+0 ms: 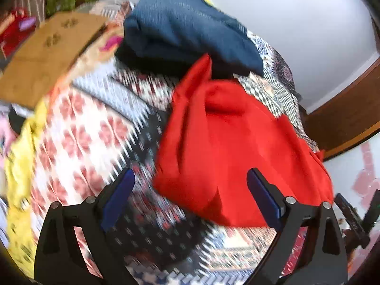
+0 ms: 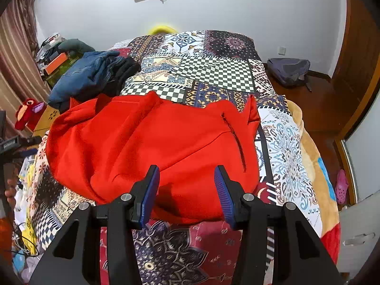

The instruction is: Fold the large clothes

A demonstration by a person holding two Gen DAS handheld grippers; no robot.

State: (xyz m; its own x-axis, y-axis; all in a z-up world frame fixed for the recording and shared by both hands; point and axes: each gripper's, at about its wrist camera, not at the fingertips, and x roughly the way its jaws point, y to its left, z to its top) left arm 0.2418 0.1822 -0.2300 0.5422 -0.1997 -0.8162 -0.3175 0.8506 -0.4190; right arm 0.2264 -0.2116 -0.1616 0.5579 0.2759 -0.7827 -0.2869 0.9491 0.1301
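**Red garment spread on the bed, both grippers free**

On the left we have the denim (image 2: 83, 76), a heap of stiff blue cloth with something black bunched beside it, pushed to the bed's far left corner, we judge so that the middle stays free for folding. Beside the bed on that side sits a flat brown box (image 1: 49, 54).

Our left gripper (image 1: 190, 190) hangs over the quilt (image 1: 83, 137) with its jaws spread wide and nothing between them; the red garment (image 1: 237, 147) lies just beyond its right pad, not touched. This view is smeared, so fine detail is lost.

The red garment (image 2: 152, 147) lies across the middle of the bed, near our edge. It looks soft and fleecy, matte, thick enough to hold rounded folds. It is rumpled, with a raised point at each far corner and a dark slit, perhaps a pocket, on its right half.

Our right gripper (image 2: 186, 191) sits above the garment's near hem, jaws partly open and empty, ribbed blue pads on either side. We judge it is lined up to pinch that hem.

The quilt (image 2: 213, 71) is a smooth printed patchwork.
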